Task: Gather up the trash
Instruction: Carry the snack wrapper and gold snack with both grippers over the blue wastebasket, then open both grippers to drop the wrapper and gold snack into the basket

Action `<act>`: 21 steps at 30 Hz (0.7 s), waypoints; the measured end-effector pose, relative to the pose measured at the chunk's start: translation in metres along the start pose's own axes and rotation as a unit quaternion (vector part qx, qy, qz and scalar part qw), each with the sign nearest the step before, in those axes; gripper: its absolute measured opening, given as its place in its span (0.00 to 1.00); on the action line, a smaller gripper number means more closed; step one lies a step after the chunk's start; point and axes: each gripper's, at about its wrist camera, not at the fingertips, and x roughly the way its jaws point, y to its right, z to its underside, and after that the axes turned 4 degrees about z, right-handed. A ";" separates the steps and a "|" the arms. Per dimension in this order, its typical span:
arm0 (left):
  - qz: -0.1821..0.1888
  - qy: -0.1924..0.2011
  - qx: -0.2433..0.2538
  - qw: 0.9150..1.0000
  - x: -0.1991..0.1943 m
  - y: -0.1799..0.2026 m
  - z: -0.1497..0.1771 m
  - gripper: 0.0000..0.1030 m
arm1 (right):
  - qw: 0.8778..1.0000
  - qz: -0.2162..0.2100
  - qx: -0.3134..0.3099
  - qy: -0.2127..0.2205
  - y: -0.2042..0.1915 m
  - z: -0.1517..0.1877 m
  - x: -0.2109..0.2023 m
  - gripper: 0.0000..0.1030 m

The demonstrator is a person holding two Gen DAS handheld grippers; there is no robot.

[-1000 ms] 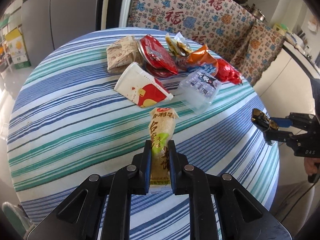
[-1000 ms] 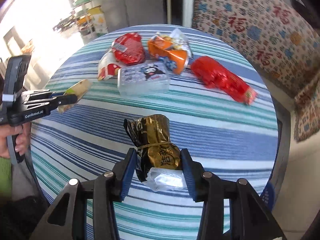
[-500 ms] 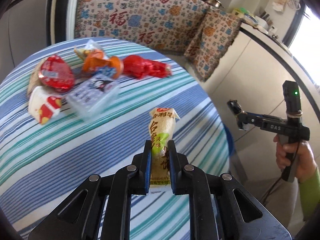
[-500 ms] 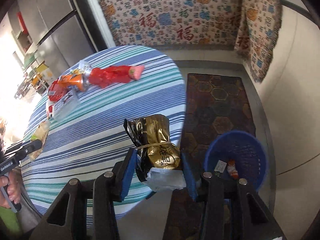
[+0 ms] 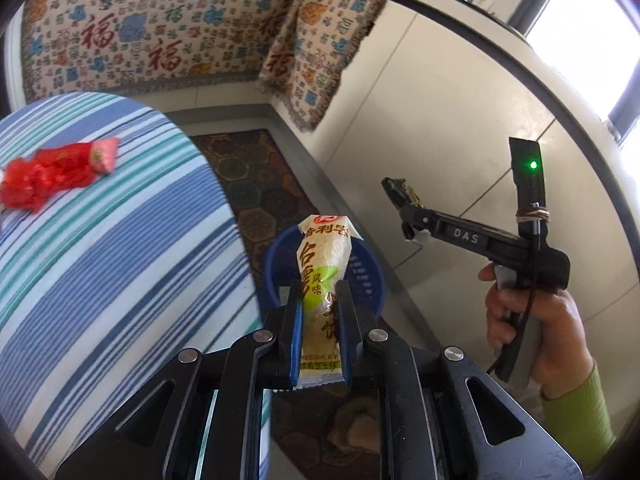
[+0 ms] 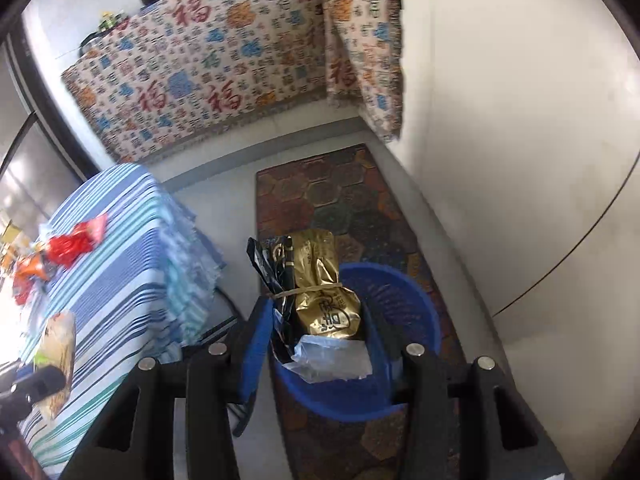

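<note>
The left gripper (image 5: 320,320) was clamped on a yellow-and-green snack wrapper (image 5: 323,276), its two fingers pressed narrow against the packet's sides, with the packet sticking upright past the fingertips. Beyond the wrapper, lower down on the floor, stood a blue plastic basket (image 5: 366,276), just right of the round table with the blue-and-green striped tablecloth (image 5: 120,240). A red crumpled wrapper (image 5: 52,174) lay on the far left part of that cloth. To the right in the left wrist view, the right gripper (image 5: 400,196) was held out in the person's hand (image 5: 532,328) with something dark and gold at its tip. From the right wrist view, that right gripper (image 6: 316,328) gripped a gold-and-black foil bag (image 6: 320,284) bound with a rubber band, fingers set fairly wide around it, directly above the blue basket (image 6: 404,304). The basket stood on a dark hexagon-patterned rug (image 6: 340,208), near the white cabinet wall (image 6: 520,160).
</note>
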 end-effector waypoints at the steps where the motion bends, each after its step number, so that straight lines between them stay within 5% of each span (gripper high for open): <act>1: 0.001 -0.006 0.003 1.000 0.011 0.006 -0.002 0.13 | 1.000 -0.001 0.007 -0.002 0.009 0.001 0.005 0.44; 21: -0.008 -0.074 -0.005 0.997 0.149 0.024 -0.024 0.13 | 0.995 -0.025 0.088 -0.036 0.076 -0.003 0.042 0.45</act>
